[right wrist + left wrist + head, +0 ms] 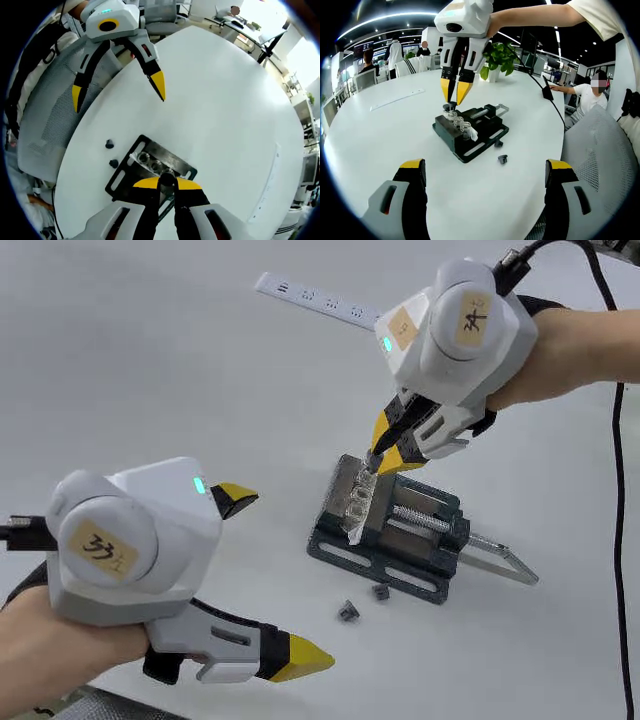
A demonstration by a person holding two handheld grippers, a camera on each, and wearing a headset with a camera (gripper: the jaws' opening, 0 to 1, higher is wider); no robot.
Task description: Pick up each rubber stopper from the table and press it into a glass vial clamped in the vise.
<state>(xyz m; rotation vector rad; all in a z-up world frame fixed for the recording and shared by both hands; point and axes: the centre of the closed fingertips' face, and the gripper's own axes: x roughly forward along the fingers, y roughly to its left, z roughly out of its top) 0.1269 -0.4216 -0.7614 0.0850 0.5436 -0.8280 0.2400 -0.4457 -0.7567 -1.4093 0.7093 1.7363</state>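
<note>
Two stoppers [347,612] on white table [150,370]; left gripper [278,578] jaws apart, right gripper [385,461] jaws on third stopper [449,106].

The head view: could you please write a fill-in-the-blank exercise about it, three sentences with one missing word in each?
1. The right gripper is shut on a rubber ____ above the vise.
2. ____ loose stoppers lie on the table beside the vise.
3. The left gripper hovers with its jaws ____.
Missing words: stopper; two; open.
</note>
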